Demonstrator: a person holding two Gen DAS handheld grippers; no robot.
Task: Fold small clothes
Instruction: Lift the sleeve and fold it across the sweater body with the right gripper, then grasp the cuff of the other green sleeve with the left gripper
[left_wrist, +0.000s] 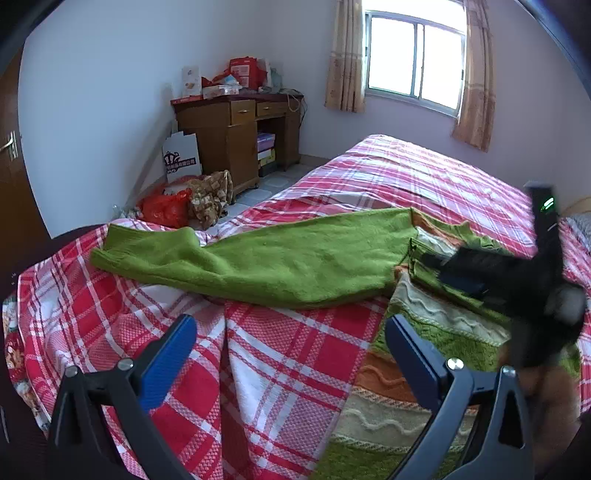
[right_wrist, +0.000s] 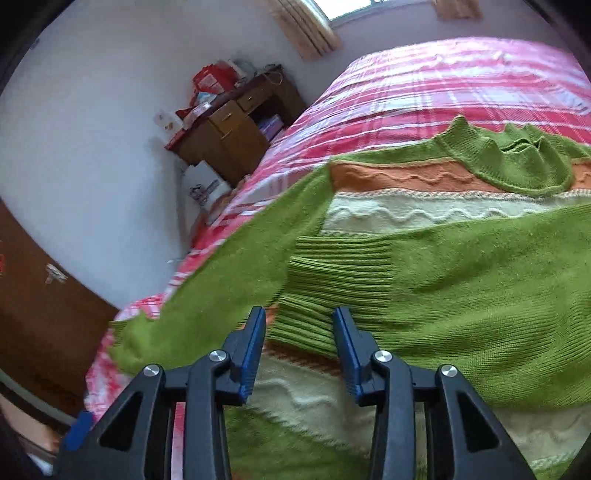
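Left wrist view: left tongs (left_wrist: 291, 343) spread wide, nothing between the blue pads, hovering over the red-and-white plaid bedspread (left_wrist: 280, 373) near the sweater's hem. Green knit sweater (left_wrist: 424, 343) with orange and cream wavy stripes lies flat on the bed; one sleeve (left_wrist: 251, 262) stretched out long toward the left, its cuff near the bed's edge. Right tongs (left_wrist: 461, 273) seen as a dark blurred shape resting over the sweater's body. Right wrist view: right tongs (right_wrist: 300, 325) partly spread, the ribbed cuff (right_wrist: 332, 291) of the other sleeve lying between the pads; pads do not look pressed on it, and the left pad shows a gap. That sleeve is folded across the chest stripes, below the neckline (right_wrist: 517, 162). Background: wooden desk (left_wrist: 236, 140) with clutter against the wall, curtained window (left_wrist: 413, 59)
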